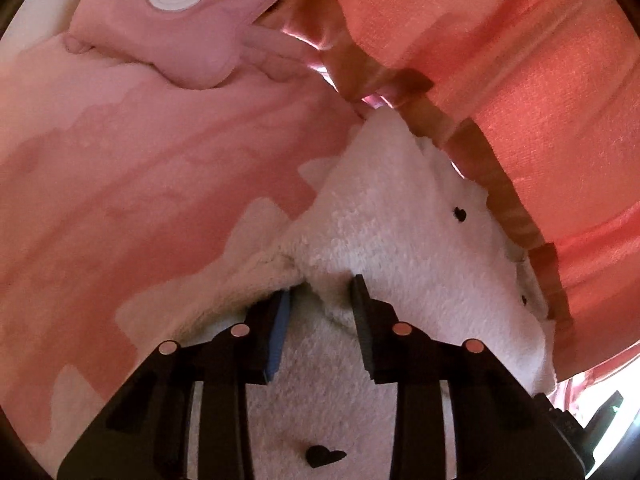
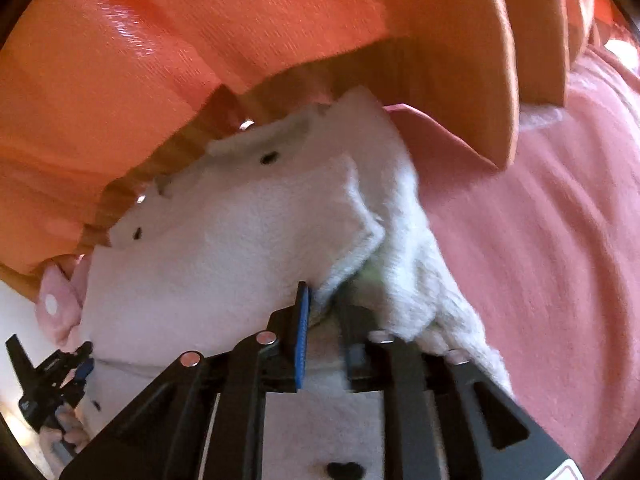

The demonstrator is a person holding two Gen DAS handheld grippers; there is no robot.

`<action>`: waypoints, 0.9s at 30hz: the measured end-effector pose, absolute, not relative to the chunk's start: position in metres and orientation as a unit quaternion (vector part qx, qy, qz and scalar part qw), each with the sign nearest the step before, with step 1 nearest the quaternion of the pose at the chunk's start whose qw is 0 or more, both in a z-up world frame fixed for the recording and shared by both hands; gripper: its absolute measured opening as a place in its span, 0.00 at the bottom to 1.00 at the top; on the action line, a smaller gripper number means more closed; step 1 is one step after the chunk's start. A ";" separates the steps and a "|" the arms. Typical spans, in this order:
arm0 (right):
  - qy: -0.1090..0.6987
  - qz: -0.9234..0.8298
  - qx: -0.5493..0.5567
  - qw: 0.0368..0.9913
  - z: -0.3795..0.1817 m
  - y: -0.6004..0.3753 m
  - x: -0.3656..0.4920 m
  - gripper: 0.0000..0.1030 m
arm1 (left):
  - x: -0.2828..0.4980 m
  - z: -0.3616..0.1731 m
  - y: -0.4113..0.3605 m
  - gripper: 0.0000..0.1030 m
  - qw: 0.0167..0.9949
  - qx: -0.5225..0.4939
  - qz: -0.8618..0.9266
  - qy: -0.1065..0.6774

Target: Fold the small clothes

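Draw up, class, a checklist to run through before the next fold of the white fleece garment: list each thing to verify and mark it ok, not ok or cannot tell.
1. Left gripper has fabric of the white fleece garment between its fingers: ok, a fold bunches up there.
2. Right gripper grips the garment's edge: ok, the hem is pinched.
3. Both grippers hold the same garment: ok, the right wrist view shows the left gripper at its far side.
4. Garment lies flat: not ok, it is bunched.
5. Pink blanket underneath is smooth: cannot tell.
6. Pink pouch is clear of the garment: ok.
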State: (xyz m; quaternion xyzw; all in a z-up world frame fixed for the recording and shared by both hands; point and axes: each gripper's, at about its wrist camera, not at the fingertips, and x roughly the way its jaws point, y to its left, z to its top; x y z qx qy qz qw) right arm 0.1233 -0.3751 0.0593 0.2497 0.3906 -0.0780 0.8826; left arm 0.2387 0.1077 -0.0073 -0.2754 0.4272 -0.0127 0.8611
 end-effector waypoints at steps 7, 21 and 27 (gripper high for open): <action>0.388 -0.086 0.276 0.875 0.060 -0.386 0.123 0.06 | 0.235 -0.004 0.108 0.16 0.875 -0.260 0.010 0.409; 0.352 -0.061 0.245 0.901 0.078 -0.397 0.116 0.04 | 0.230 -0.010 0.116 0.02 0.877 -0.242 0.042 0.413; 0.405 -0.086 0.221 0.883 0.034 -0.404 0.122 0.01 | 0.232 -0.010 0.108 0.03 0.885 -0.211 0.045 0.413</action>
